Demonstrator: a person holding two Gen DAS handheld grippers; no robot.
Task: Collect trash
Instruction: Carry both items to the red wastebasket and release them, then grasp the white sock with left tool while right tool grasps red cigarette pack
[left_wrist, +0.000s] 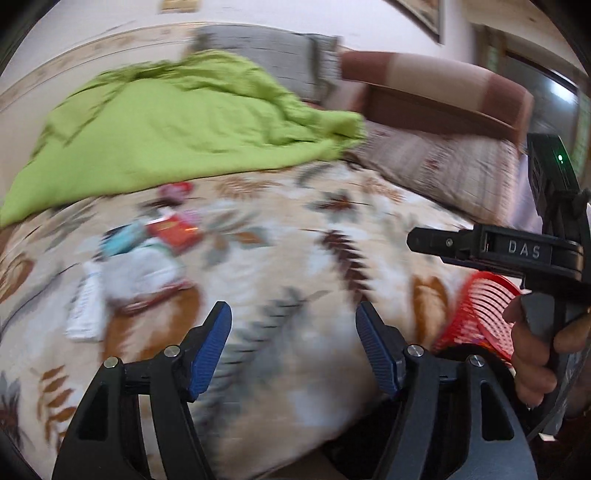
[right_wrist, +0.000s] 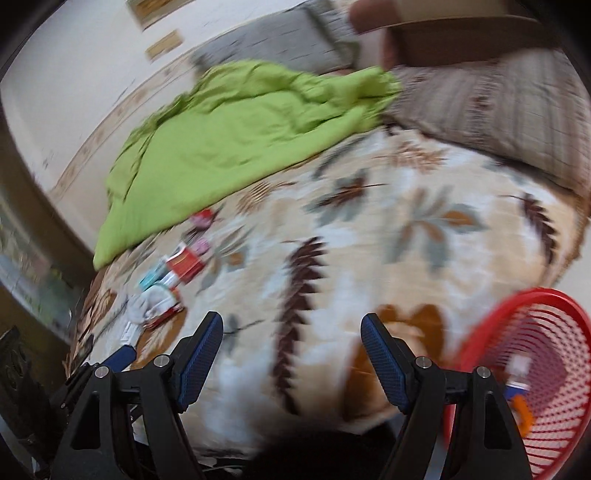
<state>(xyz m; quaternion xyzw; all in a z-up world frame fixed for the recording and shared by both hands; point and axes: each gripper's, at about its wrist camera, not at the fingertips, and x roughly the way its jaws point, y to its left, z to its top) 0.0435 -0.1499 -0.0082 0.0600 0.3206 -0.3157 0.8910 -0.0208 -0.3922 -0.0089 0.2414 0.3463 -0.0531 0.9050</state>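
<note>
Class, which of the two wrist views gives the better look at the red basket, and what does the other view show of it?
The right wrist view: the red basket shows its rim, mesh wall and items inside. In the left wrist view the red basket is only a slice, partly hidden behind the right gripper and hand.

Left gripper (left_wrist: 293, 347): black frame, 2 blue ribbed pads, silver screws at the pivots.
Right gripper (right_wrist: 291, 356): same black frame, blue ribbed pads, silver screws; its body bears "DAS" lettering and a green light.
</note>
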